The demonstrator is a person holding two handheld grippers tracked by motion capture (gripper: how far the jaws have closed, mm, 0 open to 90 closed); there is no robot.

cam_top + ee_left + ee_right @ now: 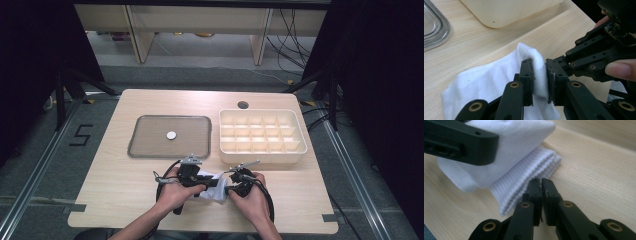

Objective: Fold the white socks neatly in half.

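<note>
Between both tongs, white sock (499, 77), lower part hidden by left tongs (540, 82)

Black linkage tool (539, 82), brass rivets

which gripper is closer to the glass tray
Left. The left gripper sits just below the glass tray's near right corner, jaws shut on the white sock. The right gripper is farther right, below the divided box.
</note>
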